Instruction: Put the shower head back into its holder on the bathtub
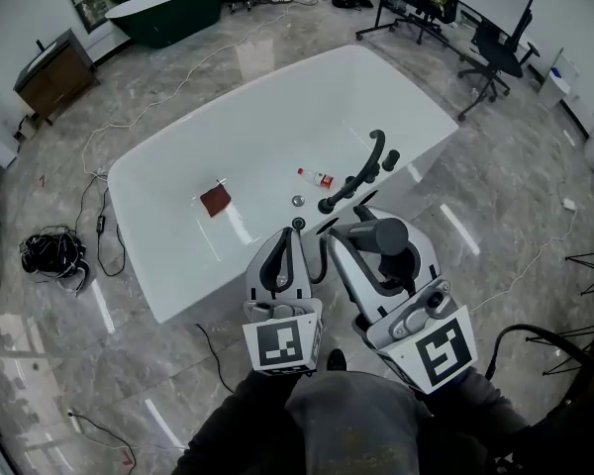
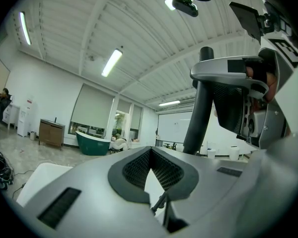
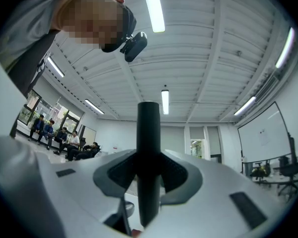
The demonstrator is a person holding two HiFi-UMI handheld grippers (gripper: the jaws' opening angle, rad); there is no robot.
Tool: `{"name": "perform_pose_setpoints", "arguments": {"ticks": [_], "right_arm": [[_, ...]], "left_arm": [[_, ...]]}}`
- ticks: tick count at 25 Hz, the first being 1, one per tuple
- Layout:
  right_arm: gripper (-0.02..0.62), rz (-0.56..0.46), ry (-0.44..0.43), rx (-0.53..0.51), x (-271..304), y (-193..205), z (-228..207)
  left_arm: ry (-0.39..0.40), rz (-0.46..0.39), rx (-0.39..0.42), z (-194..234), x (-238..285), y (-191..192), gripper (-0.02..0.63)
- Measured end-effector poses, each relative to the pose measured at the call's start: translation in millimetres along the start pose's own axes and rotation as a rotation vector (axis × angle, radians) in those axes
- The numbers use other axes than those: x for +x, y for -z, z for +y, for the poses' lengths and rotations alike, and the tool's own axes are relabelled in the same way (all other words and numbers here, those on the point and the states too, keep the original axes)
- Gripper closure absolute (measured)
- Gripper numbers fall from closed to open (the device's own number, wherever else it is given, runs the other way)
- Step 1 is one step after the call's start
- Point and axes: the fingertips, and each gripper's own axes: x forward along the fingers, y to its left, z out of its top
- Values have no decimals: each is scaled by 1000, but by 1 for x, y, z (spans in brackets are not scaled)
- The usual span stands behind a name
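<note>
Shower head (image 3: 149,133) pinched in right hand-held gripper (image 3: 148,167), left hand-held gripper (image 2: 150,156) pressed together empty, head view shows bathtub (image 1: 277,122) beneath.

A dark green tub (image 1: 168,13) stands near a wooden cabinet (image 1: 51,75). Black cables (image 1: 51,255) lie bundled on the marble floor (image 1: 59,364).

**A:** so where's everything sitting?

**B:** bathtub (image 1: 178,275) in the middle; in it a bottle (image 1: 317,177) to the right, the drain (image 1: 298,201) just nearer, a flat square (image 1: 216,200) to the left; tap (image 1: 361,174) by the near right rim

**A:** and around it?

**B:** cable bundle (image 1: 51,253) on the floor left; cabinet (image 1: 54,72) far left; second tub (image 1: 168,13) behind; office chair (image 1: 495,57) far right; shower head (image 1: 378,236) between the right gripper (image 1: 342,240) jaws, left gripper (image 1: 295,234) just beside
</note>
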Motion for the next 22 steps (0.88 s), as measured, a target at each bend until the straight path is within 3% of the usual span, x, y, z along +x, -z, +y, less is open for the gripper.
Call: {"name": "perform_pose_setpoints", "arguments": {"ticks": [17, 22], "right_arm": [[461, -60, -5, -40, 3, -27, 7], [461, -27, -3, -37, 1, -25, 8]], "left_arm": [[12, -17, -7, -1, 1, -12, 603], [15, -19, -16, -2, 0, -13, 603]]}}
